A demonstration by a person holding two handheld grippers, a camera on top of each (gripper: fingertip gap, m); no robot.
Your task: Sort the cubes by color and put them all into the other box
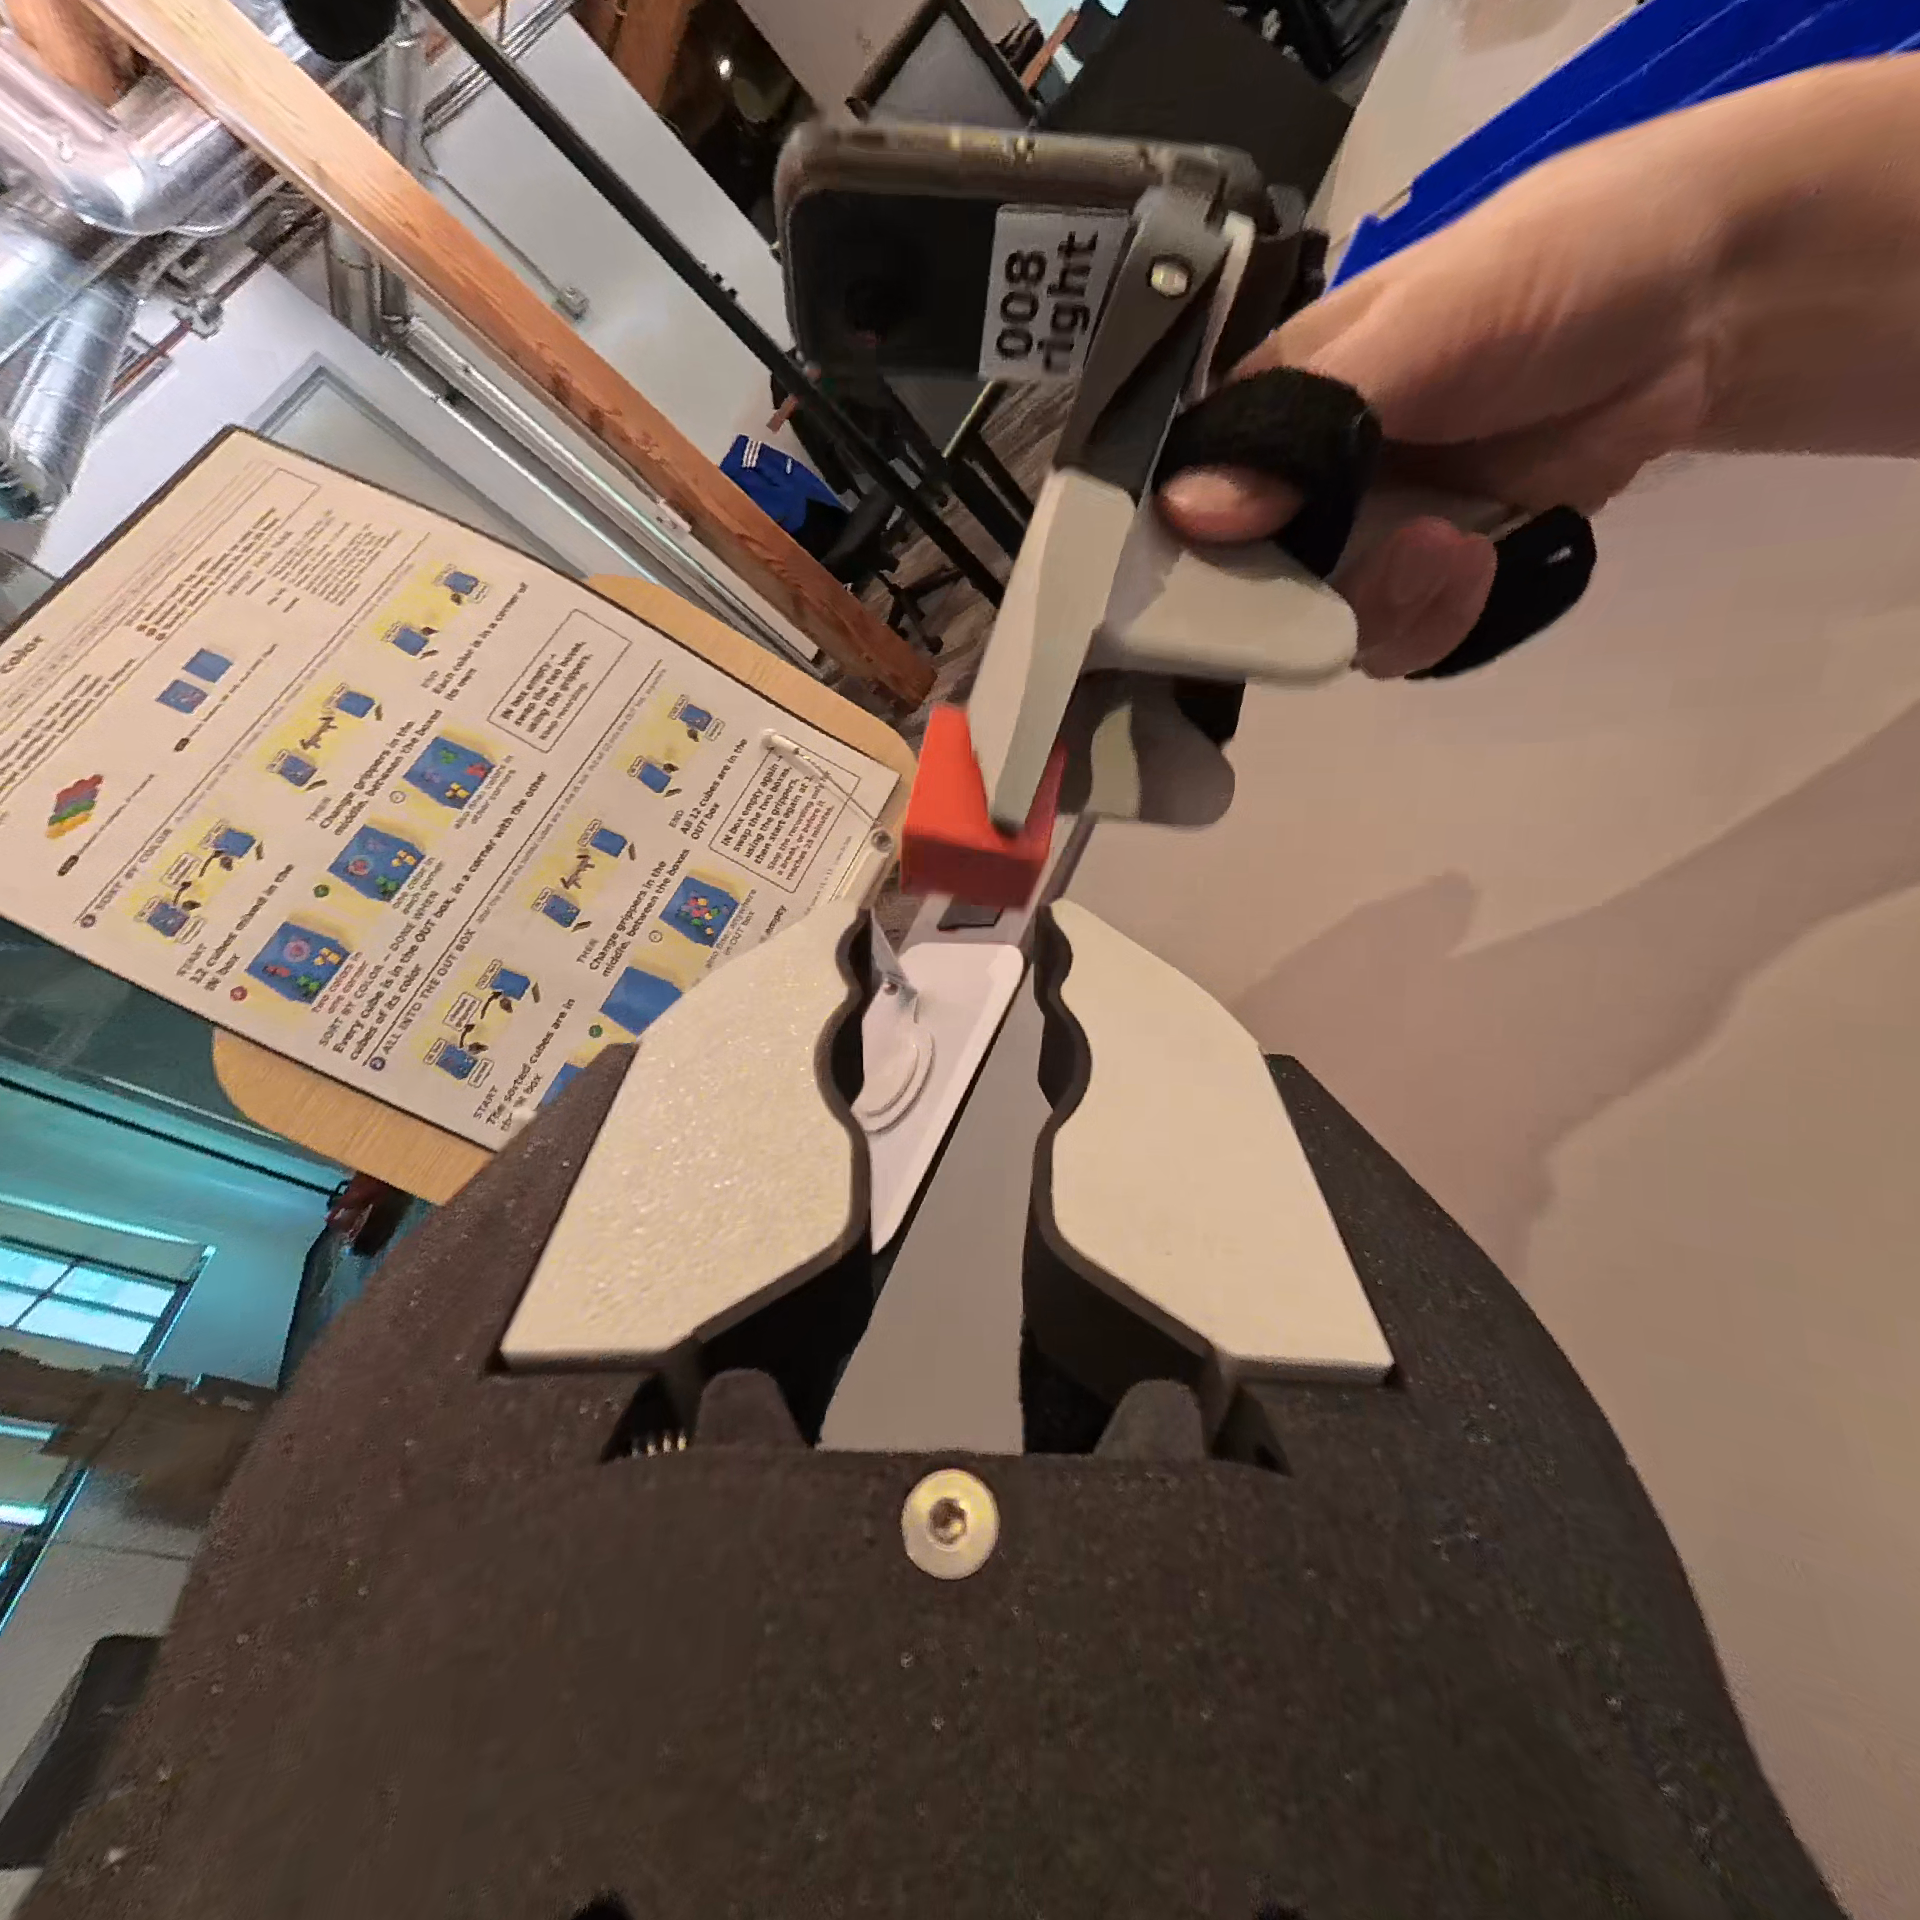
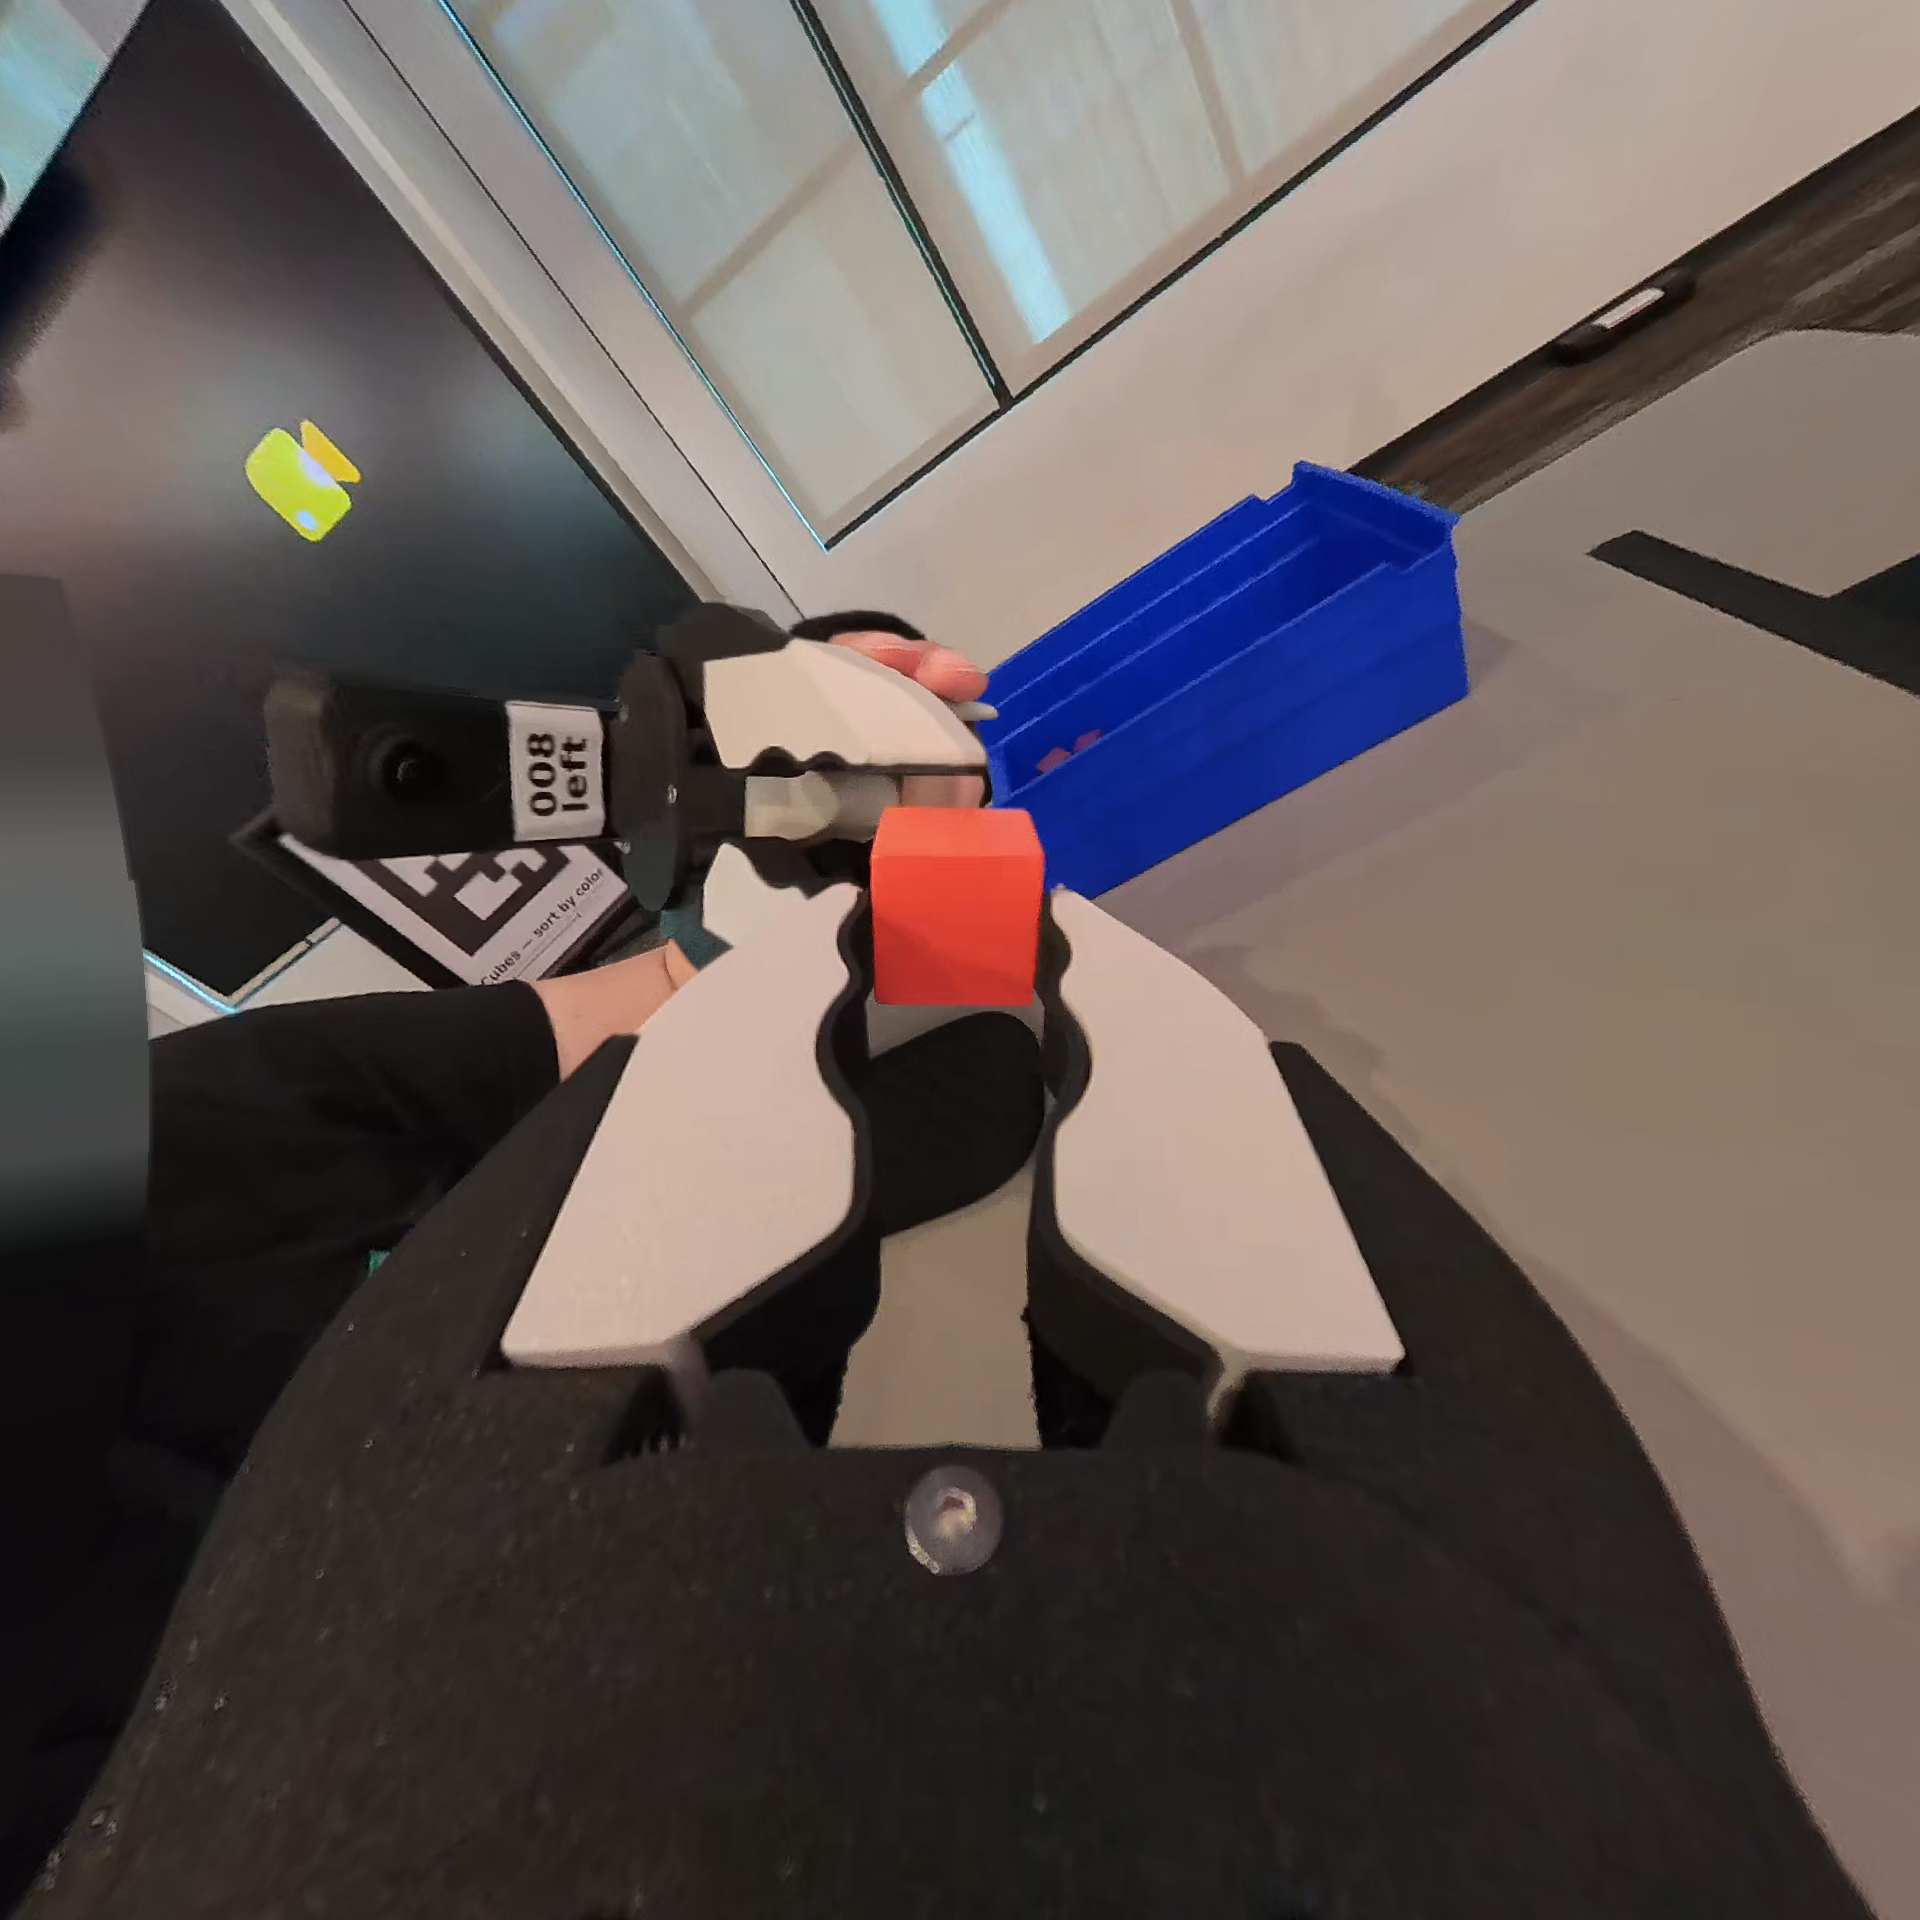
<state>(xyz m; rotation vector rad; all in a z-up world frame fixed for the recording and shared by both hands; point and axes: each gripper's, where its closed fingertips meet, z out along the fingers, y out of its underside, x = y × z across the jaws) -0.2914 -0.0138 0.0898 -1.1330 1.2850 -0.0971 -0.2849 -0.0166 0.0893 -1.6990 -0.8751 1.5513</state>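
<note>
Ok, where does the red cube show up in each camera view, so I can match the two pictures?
Left wrist view: the red cube sits just above centre, clamped in the right gripper, beyond the left gripper.
Right wrist view: the cube sits at centre, between that view's own fingertips.
Shared landmark: the blue box, right of the cube in the right wrist view and at the top right edge in the left.

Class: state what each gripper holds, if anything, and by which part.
The right gripper clamps the red cube by two opposite side faces, at its fingertips. The left gripper is open and holds nothing.
</note>
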